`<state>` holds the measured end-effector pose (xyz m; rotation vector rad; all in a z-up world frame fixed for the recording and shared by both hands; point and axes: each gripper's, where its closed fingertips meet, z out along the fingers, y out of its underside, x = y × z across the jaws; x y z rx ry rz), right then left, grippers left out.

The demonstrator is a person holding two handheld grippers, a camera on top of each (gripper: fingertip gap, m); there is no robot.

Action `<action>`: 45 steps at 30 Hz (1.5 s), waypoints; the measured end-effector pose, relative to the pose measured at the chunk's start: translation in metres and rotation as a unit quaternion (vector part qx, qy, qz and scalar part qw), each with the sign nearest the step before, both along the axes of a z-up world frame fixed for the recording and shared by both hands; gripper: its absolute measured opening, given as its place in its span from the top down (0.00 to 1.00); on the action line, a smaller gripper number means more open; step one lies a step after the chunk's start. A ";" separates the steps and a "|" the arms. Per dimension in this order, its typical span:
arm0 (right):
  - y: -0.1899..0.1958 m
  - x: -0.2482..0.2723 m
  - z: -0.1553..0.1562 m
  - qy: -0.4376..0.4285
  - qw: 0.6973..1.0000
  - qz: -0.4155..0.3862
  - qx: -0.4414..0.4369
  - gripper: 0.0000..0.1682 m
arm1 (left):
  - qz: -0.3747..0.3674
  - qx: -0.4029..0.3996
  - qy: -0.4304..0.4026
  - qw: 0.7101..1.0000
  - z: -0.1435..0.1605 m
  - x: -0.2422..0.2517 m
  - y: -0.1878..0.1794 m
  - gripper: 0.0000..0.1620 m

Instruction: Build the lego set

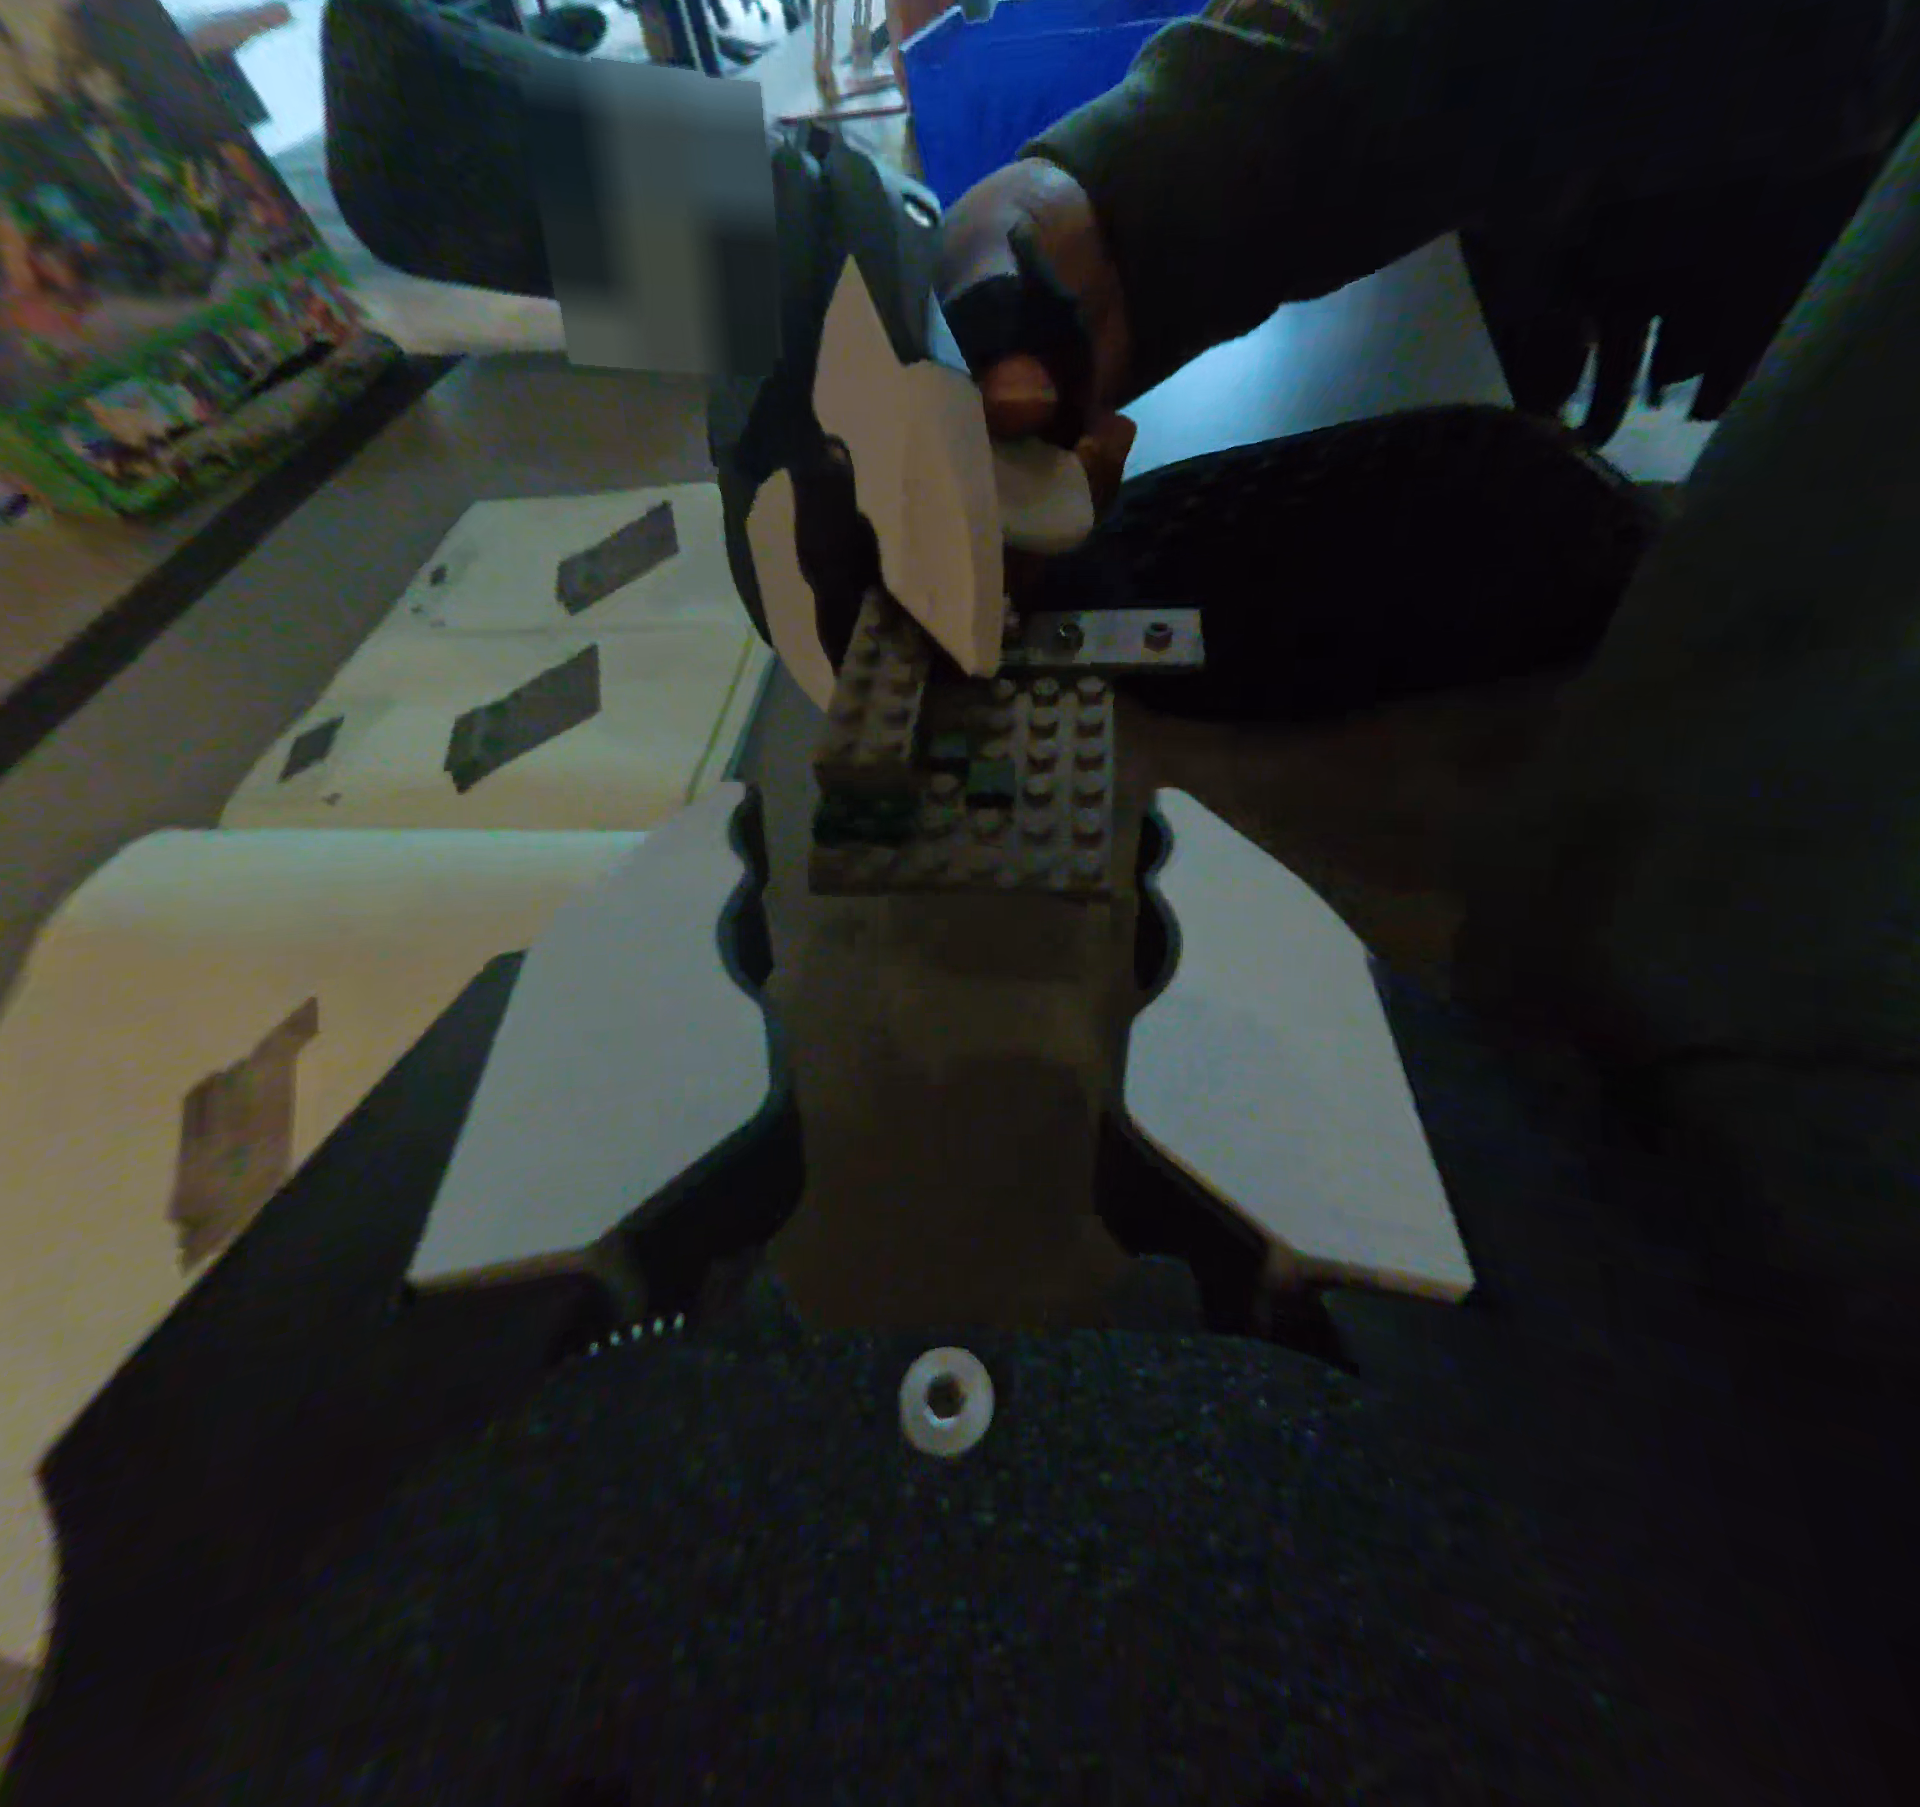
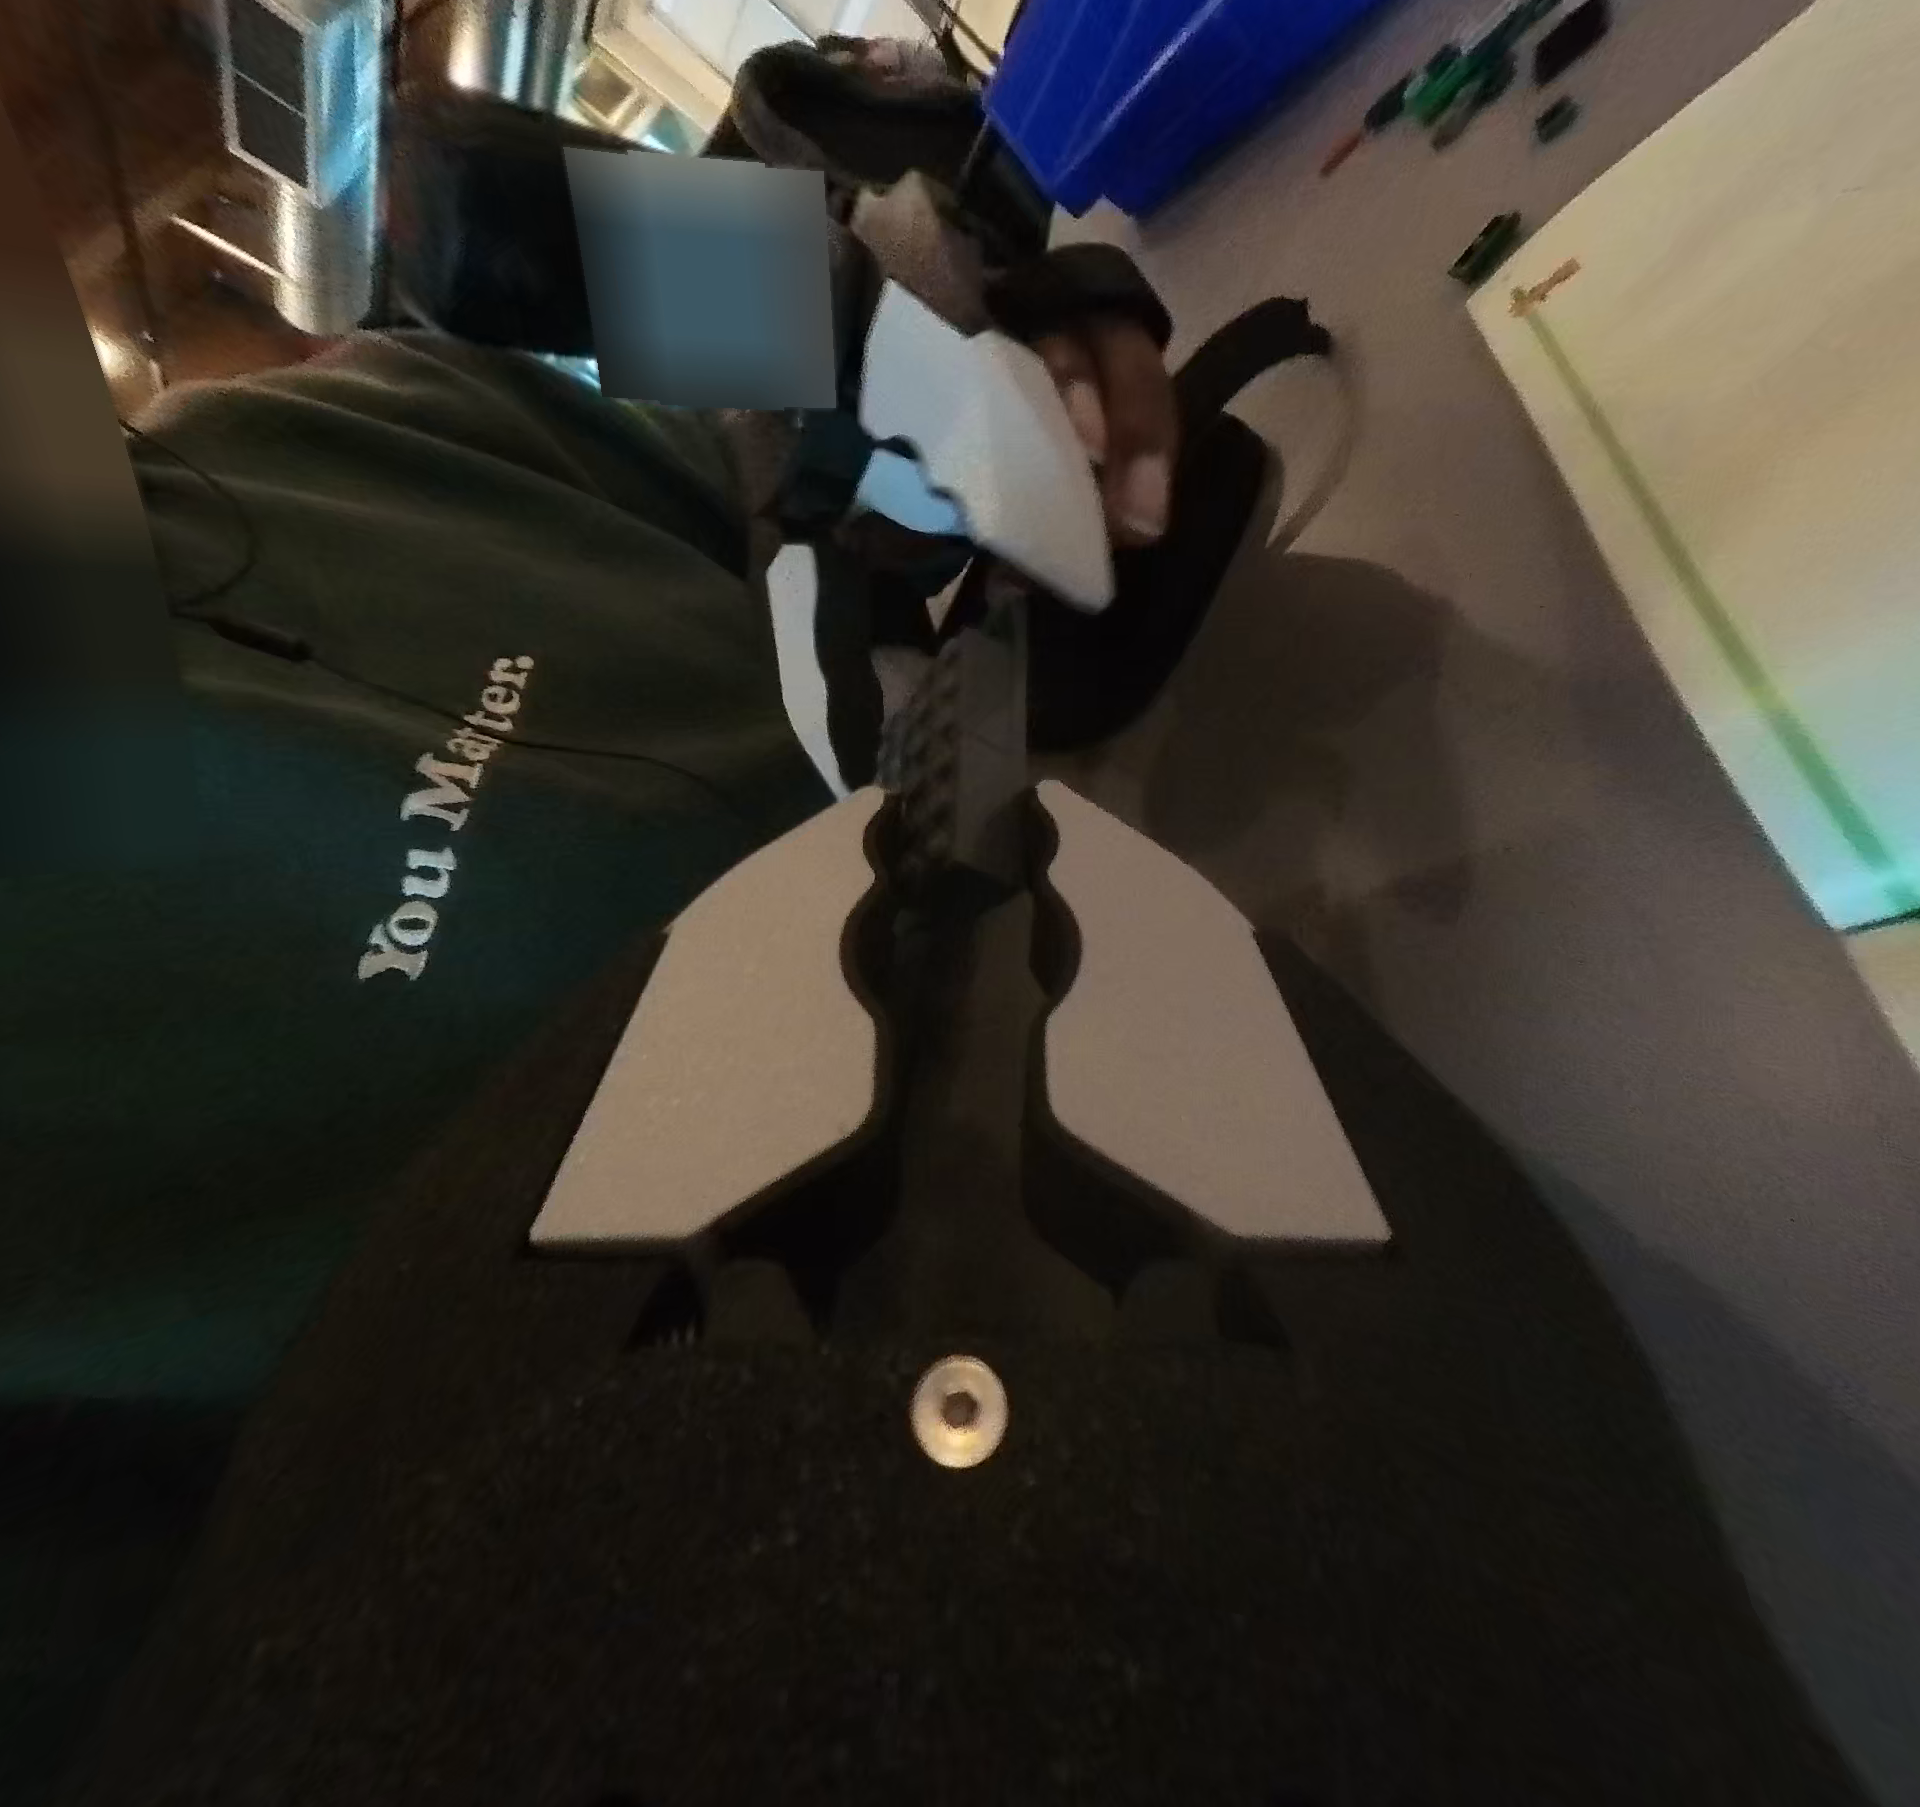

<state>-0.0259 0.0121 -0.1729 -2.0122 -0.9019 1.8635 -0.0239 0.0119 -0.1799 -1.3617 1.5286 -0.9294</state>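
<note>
A grey studded baseplate (image 1: 1049, 801) with a few dark and green bricks on it lies on the table between the fingertips of my left gripper (image 1: 951, 822). That gripper is open, with a small gap on each side of the plate. A flat grey piece with holes (image 1: 1122, 637) sits at the plate's far end. My right gripper (image 2: 956, 822) is shut on a long dark grey studded plate (image 2: 940, 749). In the left wrist view the right gripper (image 1: 894, 656) comes down from above and holds this plate (image 1: 873, 697) tilted against the baseplate's left side.
An open instruction booklet (image 1: 468, 697) lies to the left, with the set's box (image 1: 156, 303) behind it. A blue bin (image 1: 997, 84) stands at the back. A dark rounded object (image 1: 1351, 562) sits behind the baseplate. Loose green and dark pieces (image 2: 1475, 84) lie near a white sheet (image 2: 1714, 510). Only a small space, under 4 cm, lies between the two pairs of fingers.
</note>
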 end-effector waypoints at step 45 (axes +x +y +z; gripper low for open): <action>0.075 0.031 -0.020 -0.236 0.881 -0.229 0.340 1.00 | 0.332 -0.141 0.041 0.932 -0.013 -0.095 0.130 1.00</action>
